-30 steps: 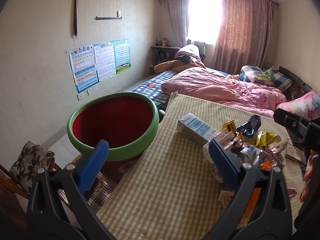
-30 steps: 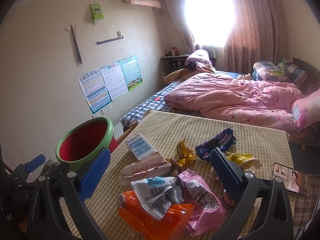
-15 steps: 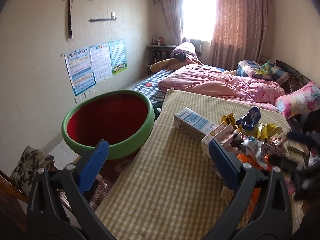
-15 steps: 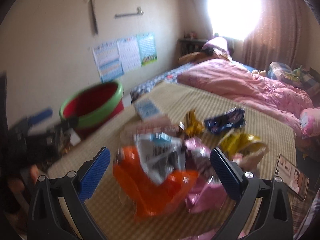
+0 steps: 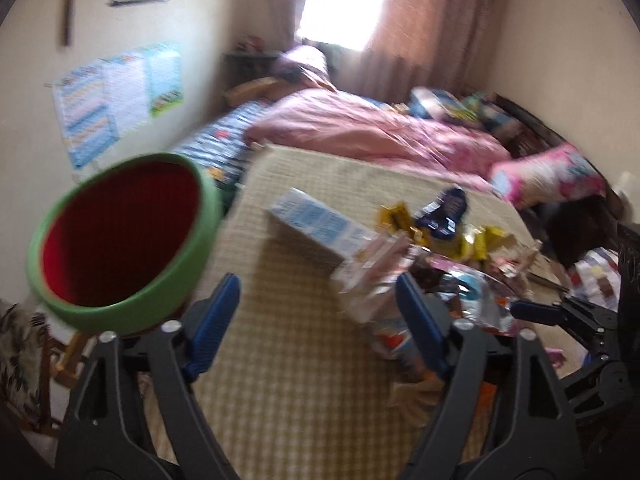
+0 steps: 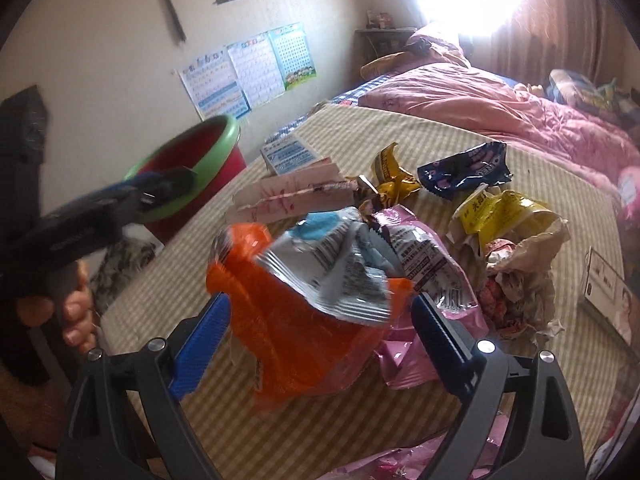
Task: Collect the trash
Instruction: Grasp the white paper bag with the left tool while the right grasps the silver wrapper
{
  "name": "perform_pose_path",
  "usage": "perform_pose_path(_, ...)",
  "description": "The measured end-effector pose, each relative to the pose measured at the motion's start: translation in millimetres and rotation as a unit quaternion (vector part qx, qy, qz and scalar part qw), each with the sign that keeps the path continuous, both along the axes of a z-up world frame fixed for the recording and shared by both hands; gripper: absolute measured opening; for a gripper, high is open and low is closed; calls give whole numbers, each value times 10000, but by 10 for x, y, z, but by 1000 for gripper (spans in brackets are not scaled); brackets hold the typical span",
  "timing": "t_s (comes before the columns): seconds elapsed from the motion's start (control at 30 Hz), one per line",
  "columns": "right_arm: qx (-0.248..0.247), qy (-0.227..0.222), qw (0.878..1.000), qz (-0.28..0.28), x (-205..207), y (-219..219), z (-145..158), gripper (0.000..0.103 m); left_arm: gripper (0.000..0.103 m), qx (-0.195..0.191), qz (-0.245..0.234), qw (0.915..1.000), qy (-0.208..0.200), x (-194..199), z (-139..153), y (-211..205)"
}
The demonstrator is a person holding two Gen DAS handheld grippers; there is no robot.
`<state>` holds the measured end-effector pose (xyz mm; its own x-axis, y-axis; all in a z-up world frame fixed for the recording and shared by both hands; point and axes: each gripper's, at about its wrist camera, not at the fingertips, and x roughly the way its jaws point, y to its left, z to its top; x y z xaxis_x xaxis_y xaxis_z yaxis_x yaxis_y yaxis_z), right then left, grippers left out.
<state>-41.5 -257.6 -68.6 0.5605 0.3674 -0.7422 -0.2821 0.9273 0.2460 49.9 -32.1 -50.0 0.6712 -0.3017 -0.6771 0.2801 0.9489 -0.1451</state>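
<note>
Trash pile (image 6: pixel 360 248) sits toward the right edge of the table (image 5: pixel 296 360), on the checked cloth: orange wrapper (image 6: pixel 296 320), silver wrapper (image 6: pixel 332 272), pink wrapper (image 6: pixel 420 264).

Right hand-held gripper (image 6: pixel 320 326): jaws closing, the orange wrapper between the blue pads, no pad contact visible.

Left hand-held gripper (image 5: pixel 318 320): jaws closing over bare cloth, nothing between them; view blurred.

Green-rimmed red bin (image 5: pixel 120 236) stands just off the table's left edge.
</note>
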Motion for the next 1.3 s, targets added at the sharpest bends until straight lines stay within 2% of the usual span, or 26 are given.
perform_pose_path(0.07, 45, 8, 10000, -29, 2, -28, 38, 88, 60, -106, -263, 9992, 298, 131, -83, -108)
perform_pose_path(0.23, 186, -2, 9998, -35, -25, -63, 97, 88, 57, -82, -551, 9965, 618, 332, -250, -295)
perform_pose_path(0.3, 240, -10, 9997, -5, -33, -74, 124, 85, 52, -79, -745, 9934, 866, 398, -341, -368)
perform_pose_path(0.33, 253, 3, 9997, 7, -31, -79, 139, 82, 47, -49, -817, 9921, 949, 414, -381, -402)
perform_pose_path(0.37, 273, 16, 9996, 13, -30, -74, 147, 79, 37, -9, -860, 9912, 1003, 430, -417, -427)
perform_pose_path(0.47, 305, 78, 9995, 37, 9, -58, 160, 72, 25, -37, -750, 9915, 1058, 416, -456, -423)
perform_pose_path(0.57, 338, 112, 9994, 45, 36, -48, 159, 72, 21, -152, -686, 9928, 968, 331, -402, -370)
perform_pose_path(0.63, 381, 79, 9992, 47, 52, -32, 192, 72, 19, -129, -600, 9947, 828, 266, -322, -320)
perform_pose_path(0.77, 374, -64, 9993, 35, 144, 43, 288, 72, 19, -313, -311, 9974, 564, 81, -155, -137)
perform_pose_path(1.0, 207, -158, 9997, 22, 295, 85, 404, 75, 19, -526, 113, 9976, 446, -171, -47, 138)
perform_pose_path(1.03, 137, -103, 9998, 51, 328, 96, 386, 78, 19, -538, 156, 9974, 456, -190, -58, 156)
perform_pose_path(1.2, -36, 187, 9998, 21, 502, 177, 209, 78, 19, -618, 349, 9957, 602, -230, -148, 270)
perform_pose_path(1.3, -98, 492, 9987, 66, 556, 190, 49, 72, 19, -612, 371, 9957, 596, -245, -148, 292)
